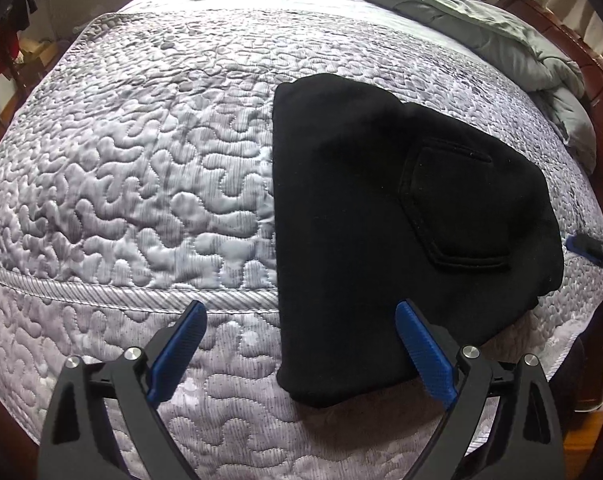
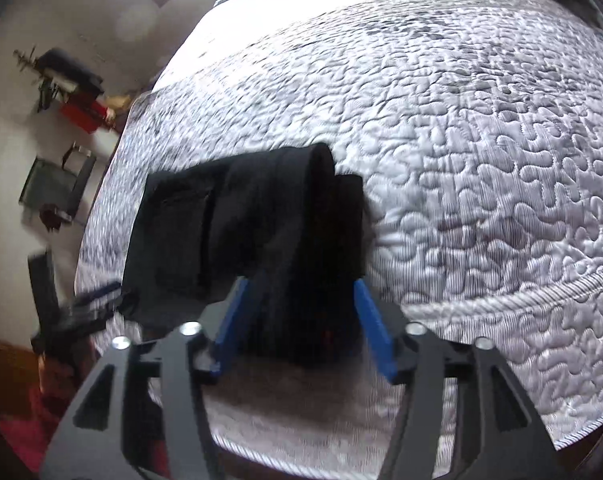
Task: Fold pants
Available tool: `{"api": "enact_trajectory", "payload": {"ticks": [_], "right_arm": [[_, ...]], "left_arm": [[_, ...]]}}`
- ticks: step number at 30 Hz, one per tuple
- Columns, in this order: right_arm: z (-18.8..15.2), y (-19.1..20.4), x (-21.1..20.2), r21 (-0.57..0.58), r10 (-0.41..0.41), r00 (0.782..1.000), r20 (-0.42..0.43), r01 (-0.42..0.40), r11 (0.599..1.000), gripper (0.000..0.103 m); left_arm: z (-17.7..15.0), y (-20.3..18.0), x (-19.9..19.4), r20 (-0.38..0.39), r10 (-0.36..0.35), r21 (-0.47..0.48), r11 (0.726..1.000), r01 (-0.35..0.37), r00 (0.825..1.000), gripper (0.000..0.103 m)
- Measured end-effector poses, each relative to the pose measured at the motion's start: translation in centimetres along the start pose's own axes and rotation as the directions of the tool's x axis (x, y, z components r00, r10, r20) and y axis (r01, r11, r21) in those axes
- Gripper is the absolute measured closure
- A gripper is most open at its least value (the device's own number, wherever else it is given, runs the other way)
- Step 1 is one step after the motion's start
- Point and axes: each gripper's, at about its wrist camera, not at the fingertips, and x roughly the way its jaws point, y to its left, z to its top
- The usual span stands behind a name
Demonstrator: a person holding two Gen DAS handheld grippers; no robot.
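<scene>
My right gripper (image 2: 299, 312) stands spread, its blue pads flanking the near end of the folded black pants (image 2: 245, 232) without pressing them. My left gripper (image 1: 299, 340) is spread too, empty, the bundle just ahead and to its right. The pants lie on the quilted bed (image 1: 141, 160) near its edge, long axis running away from me. They look compactly folded, a back pocket facing up. I judge the right the nearer.

Soft daylight from the far side, glare on the quilt (image 1: 149, 184), right-wrist view motion-blurred, fisheye edges bent and dark
</scene>
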Motion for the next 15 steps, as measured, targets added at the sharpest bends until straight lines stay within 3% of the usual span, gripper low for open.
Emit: {"api": "enact_trajectory", "payload": {"ticks": [3,5,8,11,14,15], "right_arm": [[-1.2,0.7,0.9,-0.035,0.003,0.999,-0.034,-0.004,0.999,0.028],[-1.6,0.8,2.2,-0.035,0.009,0.998,-0.054,-0.011,0.999,0.028],[-1.7,0.6,3.7,-0.020,0.047,0.996,-0.079,-0.048,0.999,0.053],[-1.6,0.4,3.2,-0.031,0.080,0.994,-0.070,-0.083,0.996,0.094],[-1.5,0.1,1.8,-0.039,0.121,0.991,-0.058,-0.123,0.992,0.097],[-1.7,0.4,1.6,-0.069,0.095,0.993,-0.064,-0.099,0.993,0.097]], "left_arm": [[0.0,-0.4,0.4,-0.008,0.002,0.002,1.000,-0.002,1.000,0.004],[-0.1,-0.7,0.6,-0.015,-0.012,-0.003,1.000,0.012,1.000,0.004],[-0.3,-1.1,1.1,-0.029,-0.022,-0.001,1.000,0.022,0.999,0.004],[-0.4,-1.0,1.7,-0.040,-0.019,-0.010,1.000,0.019,0.999,0.003],[-0.5,-0.8,2.1,-0.049,-0.036,-0.030,0.999,0.034,0.998,0.003],[-0.5,-0.8,2.3,-0.050,-0.038,-0.034,0.999,0.036,0.998,0.003]]}}
